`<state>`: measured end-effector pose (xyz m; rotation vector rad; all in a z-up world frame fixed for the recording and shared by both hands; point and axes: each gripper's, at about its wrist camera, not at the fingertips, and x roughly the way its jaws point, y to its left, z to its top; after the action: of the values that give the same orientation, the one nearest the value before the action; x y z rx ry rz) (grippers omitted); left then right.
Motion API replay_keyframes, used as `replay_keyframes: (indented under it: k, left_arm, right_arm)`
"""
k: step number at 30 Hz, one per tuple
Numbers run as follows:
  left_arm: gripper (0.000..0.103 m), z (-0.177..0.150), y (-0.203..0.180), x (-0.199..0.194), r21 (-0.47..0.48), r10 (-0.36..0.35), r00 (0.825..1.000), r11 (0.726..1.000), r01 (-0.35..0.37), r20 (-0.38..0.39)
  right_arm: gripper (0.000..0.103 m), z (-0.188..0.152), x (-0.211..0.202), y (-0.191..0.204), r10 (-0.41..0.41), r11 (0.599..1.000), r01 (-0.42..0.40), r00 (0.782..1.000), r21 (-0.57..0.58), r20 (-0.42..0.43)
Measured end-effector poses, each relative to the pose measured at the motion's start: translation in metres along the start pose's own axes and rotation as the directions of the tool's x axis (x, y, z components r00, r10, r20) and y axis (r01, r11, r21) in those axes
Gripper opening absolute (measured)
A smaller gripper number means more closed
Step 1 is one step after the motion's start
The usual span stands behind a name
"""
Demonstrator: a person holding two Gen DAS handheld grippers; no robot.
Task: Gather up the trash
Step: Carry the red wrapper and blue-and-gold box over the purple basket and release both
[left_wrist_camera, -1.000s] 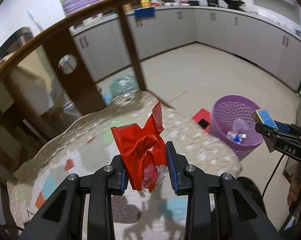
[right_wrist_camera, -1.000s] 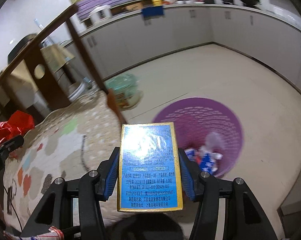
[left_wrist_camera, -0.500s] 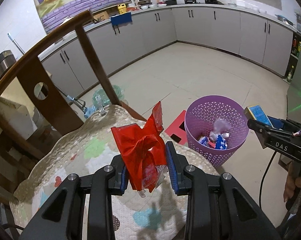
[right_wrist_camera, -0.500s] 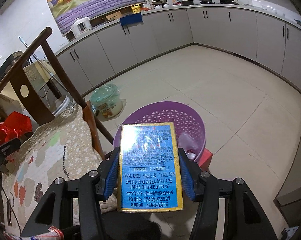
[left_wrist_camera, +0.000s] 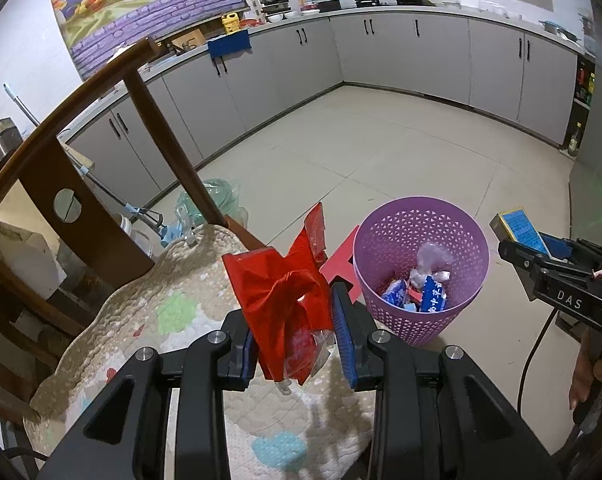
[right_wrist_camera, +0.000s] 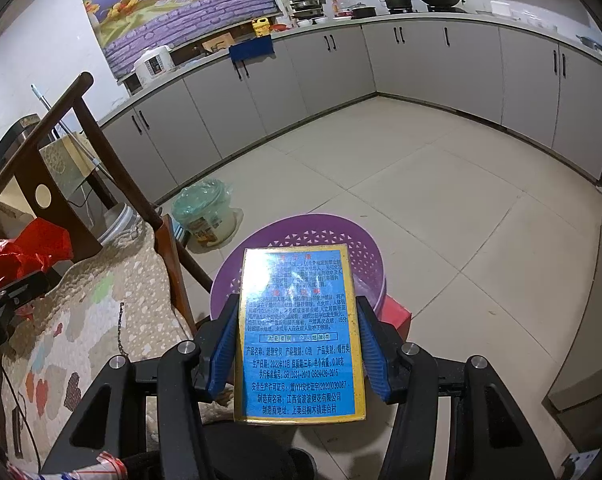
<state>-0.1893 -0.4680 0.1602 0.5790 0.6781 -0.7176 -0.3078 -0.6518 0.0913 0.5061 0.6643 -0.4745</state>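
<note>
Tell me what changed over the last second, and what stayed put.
Both claws rose and pulled back from the purple basket, which now sits smaller and more fully in view. Nothing was taken or released. The left claw still clamps the red plastic bag, the right claw still clamps the blue box, and the basket's trash is unchanged.

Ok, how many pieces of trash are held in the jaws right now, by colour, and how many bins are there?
Red trash, the red plastic bag in the left gripper: 1
Blue trash, the blue box in the right gripper: 1
Purple bin, the purple basket: 1
Total: 3
</note>
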Motion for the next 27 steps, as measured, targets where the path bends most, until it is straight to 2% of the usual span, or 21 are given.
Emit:
replay_keyframes:
  k: [13,27]
  left_arm:
    - [0.032,0.018,-0.017,0.001,0.017,-0.037,0.999,0.999,0.036,0.030]
    - [0.032,0.044,-0.021,0.032,0.003,-0.105,0.994,0.994,0.105,0.024]
  right_arm:
    - [0.059,0.007,-0.008,-0.009,-0.021,1.000,0.021,1.000,0.009,0.009]
    - [0.059,0.014,0.008,-0.013,-0.024,0.999,0.024,1.000,0.025,-0.010]
